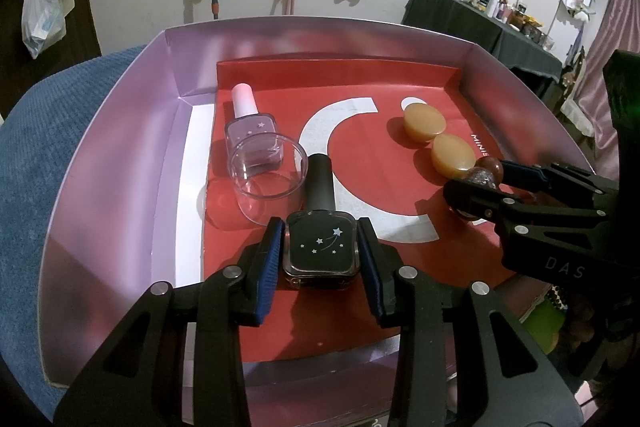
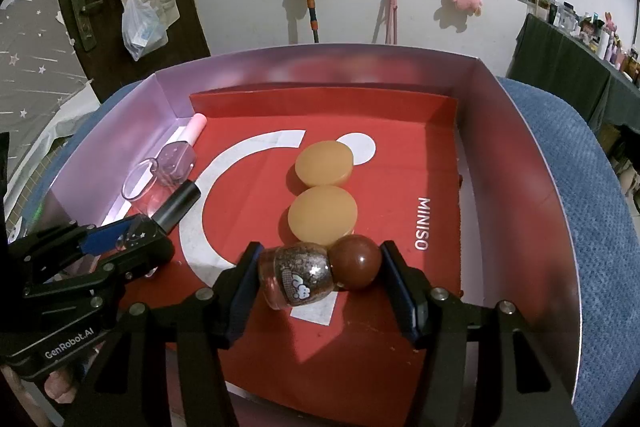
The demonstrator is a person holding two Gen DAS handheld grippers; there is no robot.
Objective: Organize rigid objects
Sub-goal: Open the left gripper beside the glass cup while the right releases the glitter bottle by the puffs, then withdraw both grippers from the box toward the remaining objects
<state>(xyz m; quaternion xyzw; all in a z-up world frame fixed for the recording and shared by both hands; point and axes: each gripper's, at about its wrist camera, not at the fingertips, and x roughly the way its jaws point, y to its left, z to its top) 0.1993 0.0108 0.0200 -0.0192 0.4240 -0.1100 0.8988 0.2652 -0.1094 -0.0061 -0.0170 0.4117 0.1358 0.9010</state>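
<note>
While my left gripper (image 1: 320, 251) clamps the black square polish bottle (image 1: 319, 243) and my right gripper (image 2: 320, 277) the glittery brown round-capped bottle (image 2: 298, 277), the lilac cardboard box (image 1: 120, 163) holds two amber discs (image 2: 323, 163), a clear cup (image 1: 266, 171), and a lilac bottle (image 1: 251, 131).

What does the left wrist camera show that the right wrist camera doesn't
Only the left wrist view shows the star print on the black bottle, gripped by the left gripper. Only the right wrist view shows the MINISO lettering whole and the glitter bottle close up between the right gripper pads. Both show the purple box, two tan discs, clear cup and lilac bottle.
</note>
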